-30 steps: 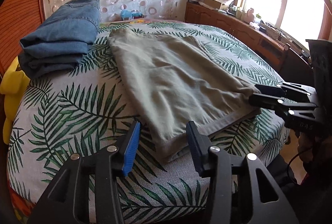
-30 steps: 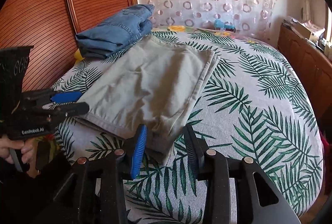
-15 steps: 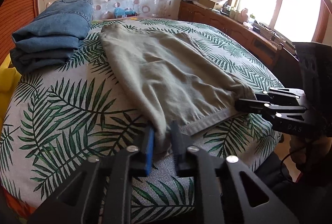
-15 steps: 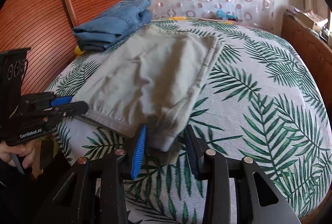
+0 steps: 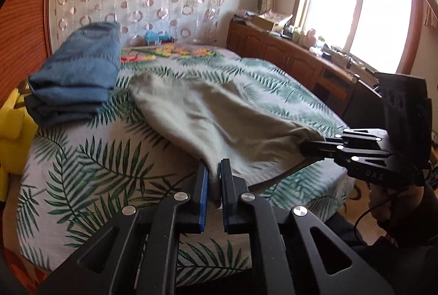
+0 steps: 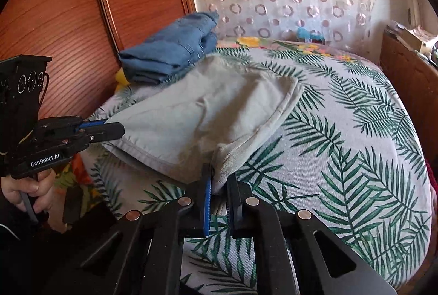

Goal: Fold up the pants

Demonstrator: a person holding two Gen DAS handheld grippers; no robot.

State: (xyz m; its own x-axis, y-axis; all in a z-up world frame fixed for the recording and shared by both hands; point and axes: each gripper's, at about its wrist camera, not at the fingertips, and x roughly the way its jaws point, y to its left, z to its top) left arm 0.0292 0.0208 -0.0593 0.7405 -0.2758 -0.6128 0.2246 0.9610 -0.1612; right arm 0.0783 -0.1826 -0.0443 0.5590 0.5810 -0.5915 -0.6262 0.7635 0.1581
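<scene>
While the left gripper (image 5: 213,171) pinches the grey pants (image 5: 219,117) (near corner), the right gripper (image 6: 219,180) is closing on their other corner.

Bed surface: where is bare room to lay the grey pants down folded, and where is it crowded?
Bare bedspread lies between the grey pants and the wooden cabinet, plus a strip before the folded jeans. It is crowded along the headboard side, where jeans and pants nearly meet.
</scene>
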